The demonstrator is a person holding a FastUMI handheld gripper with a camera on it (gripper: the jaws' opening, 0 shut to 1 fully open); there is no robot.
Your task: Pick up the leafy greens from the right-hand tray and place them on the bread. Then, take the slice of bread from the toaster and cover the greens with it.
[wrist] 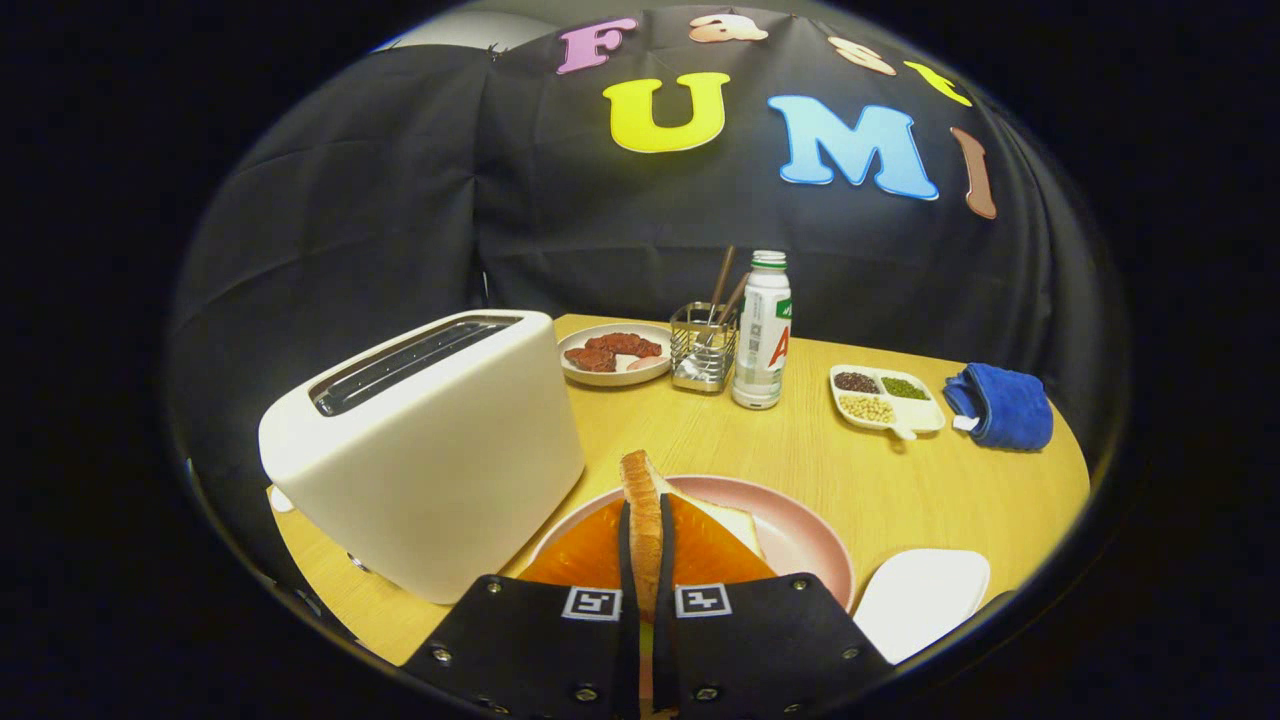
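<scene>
bread slice (641, 520) pinched on edge between the fingers of the gripper (646, 590), held over the pink plate (800, 530).

going left to right: white toaster (430, 440) just beside the plate, its slot looking empty from this angle; then the slice, clamped upright and narrow between nearly closed fingers, above a second piece of bread (735, 520) lying on the plate; then a white tray (920, 595) to the right, bare as far as visible. no greens to be made out on the plate (hidden behind the fingers and the held slice, or too small to tell). reads as the covering step: likely calls for tipping the slice flat, lining it up over the bread below, lowering, then letting the fingers part.
</scene>
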